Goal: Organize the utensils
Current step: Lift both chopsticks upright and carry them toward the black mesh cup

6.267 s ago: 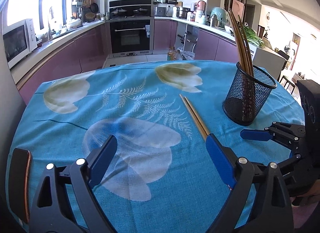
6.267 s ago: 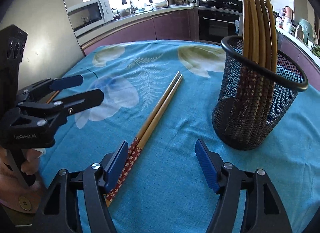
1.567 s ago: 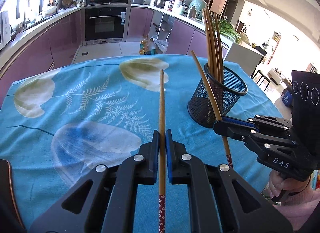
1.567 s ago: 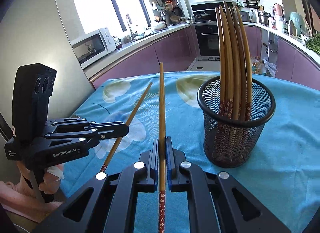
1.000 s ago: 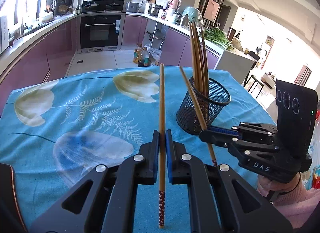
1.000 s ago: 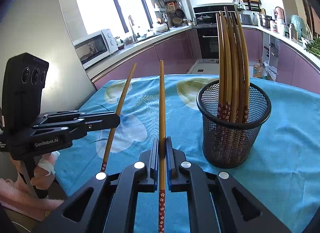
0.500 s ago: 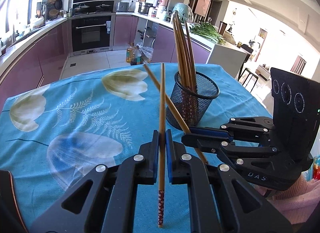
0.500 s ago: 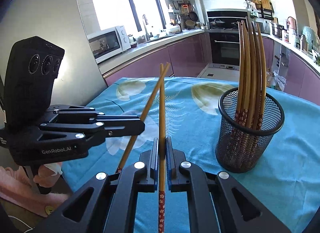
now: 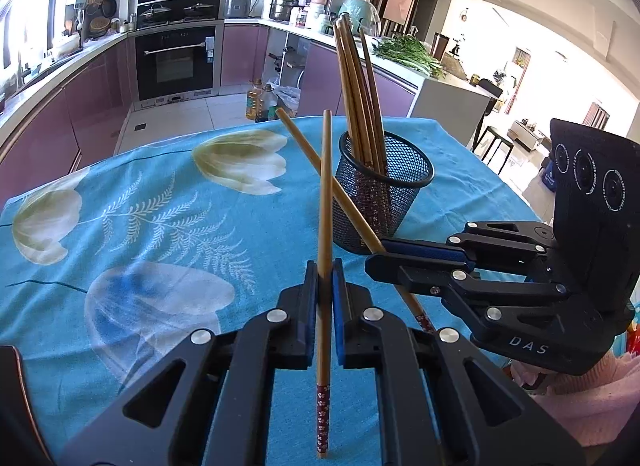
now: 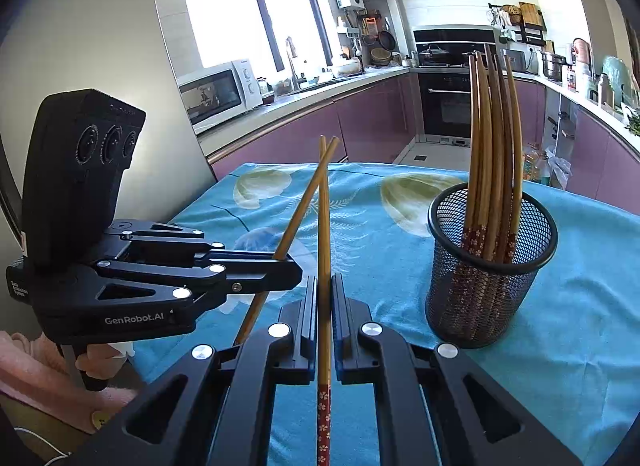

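a: what's hidden here?

b: in the left wrist view, the right gripper point(image 9: 374, 256) covers a stretch of its own chopstick point(image 9: 320, 163), and the lower ends of the chopsticks point(image 9: 358, 89) in the mesh cup point(image 9: 404, 201) blur behind the wire. the person shows only as a pink sleeve point(image 9: 576, 398) at the frame's edge.

a: materials?

b: the chopsticks are slim, round, light brown wood or bamboo, with dark red flowered ends. the cup is black wire mesh, cylindrical, with a solid rim. the tabletop point(image 9: 160, 225) wears a turquoise cloth printed with pale tulips and ferns.

a: and the fingers?

b: the left gripper point(image 9: 325, 278) has its blue-padded fingers point(image 9: 310, 286) closed on one chopstick point(image 9: 325, 225). it runs straight away along the fingers, flowered end toward the camera, plain tip raised above the cloth. the right gripper's fingers are clamped on the other one the same way; from the left wrist it slants up and to the left.

a: where are the two relative to each other?

b: both are held off the tabletop just left of the cup, and they cross in both views. whether they touch, i can't tell.
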### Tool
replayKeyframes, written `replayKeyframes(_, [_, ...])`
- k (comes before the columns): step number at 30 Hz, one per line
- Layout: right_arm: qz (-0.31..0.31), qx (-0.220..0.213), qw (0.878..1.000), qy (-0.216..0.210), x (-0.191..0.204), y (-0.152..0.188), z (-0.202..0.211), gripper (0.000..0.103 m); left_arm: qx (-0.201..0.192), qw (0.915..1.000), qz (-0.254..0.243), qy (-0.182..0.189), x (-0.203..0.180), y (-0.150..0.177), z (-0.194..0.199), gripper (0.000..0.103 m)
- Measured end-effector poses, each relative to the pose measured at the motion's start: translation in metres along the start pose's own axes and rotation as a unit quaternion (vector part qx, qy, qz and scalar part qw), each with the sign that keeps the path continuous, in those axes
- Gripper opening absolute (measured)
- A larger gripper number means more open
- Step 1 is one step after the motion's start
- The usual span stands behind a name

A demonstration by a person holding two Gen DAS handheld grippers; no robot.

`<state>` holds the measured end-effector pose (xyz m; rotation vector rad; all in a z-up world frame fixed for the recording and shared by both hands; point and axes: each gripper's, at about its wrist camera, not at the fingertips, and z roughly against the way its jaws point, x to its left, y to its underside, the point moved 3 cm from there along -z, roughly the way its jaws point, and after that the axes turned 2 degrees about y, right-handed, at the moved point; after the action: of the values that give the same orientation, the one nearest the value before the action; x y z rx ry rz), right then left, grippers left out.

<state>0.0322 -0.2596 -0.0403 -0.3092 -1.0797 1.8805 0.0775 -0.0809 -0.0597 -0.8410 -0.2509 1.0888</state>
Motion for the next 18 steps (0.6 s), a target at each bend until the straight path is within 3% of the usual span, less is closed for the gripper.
replayKeyframes(18, [-0.010, -0.009, 1.000, 0.013, -0.012, -0.002, 0.008, 0.006, -0.005, 1.0000, 0.002, 0.004, 0.000, -0.004, 0.001, 0.008])
